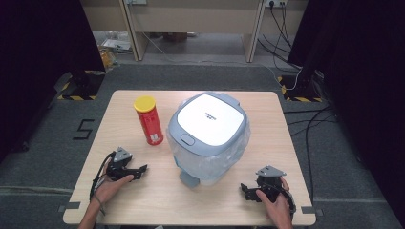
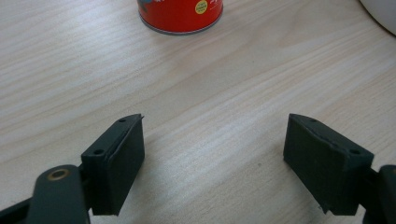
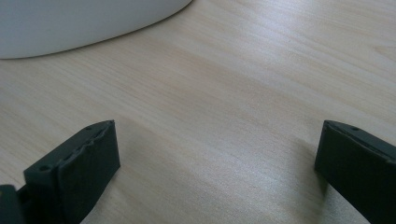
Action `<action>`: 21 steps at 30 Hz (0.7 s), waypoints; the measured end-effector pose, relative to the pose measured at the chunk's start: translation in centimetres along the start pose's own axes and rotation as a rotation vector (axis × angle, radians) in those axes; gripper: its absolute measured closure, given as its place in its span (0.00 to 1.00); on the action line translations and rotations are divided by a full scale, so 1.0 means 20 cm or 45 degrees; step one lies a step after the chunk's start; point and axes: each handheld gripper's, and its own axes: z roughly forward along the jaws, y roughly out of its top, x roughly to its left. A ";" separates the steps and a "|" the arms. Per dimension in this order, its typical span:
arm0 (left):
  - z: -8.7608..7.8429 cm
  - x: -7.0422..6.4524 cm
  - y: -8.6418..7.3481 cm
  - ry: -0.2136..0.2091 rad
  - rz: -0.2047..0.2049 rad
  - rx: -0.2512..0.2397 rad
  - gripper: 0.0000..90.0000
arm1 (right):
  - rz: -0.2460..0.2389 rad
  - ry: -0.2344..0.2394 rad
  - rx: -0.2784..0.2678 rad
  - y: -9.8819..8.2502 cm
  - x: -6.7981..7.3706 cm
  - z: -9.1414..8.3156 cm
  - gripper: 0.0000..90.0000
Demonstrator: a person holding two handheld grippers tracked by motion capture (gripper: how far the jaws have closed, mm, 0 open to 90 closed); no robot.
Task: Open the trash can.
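While nothing is yet gripped, the left gripper [image 1: 139, 171] rests low on the table [image 1: 143, 200] at its near left, jaws parted and empty, pointing toward the red canister [image 1: 149, 120], which stands upright with its yellow lid on, just left of the white appliance [image 1: 208, 135] at the centre. At the near right, the right gripper [image 1: 245, 189] rests too, jaws spread and empty. By the look of it, the work has not started; reaching and grasping remain.
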 end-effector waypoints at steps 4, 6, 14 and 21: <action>0.00 -0.01 0.00 0.005 -0.002 0.002 0.22 | 0.000 -0.005 0.000 0.00 0.00 0.00 0.00; 0.00 -0.01 0.00 0.017 -0.014 -0.001 0.23 | 0.021 -0.009 -0.011 0.00 0.01 -0.01 0.07; 0.00 -0.14 0.08 0.016 -0.013 -0.090 0.26 | 0.022 0.014 -0.167 0.08 0.03 -0.12 0.14; 0.04 -0.23 0.17 -0.024 0.005 -0.147 0.26 | 0.005 0.035 -0.217 0.17 0.07 -0.13 0.17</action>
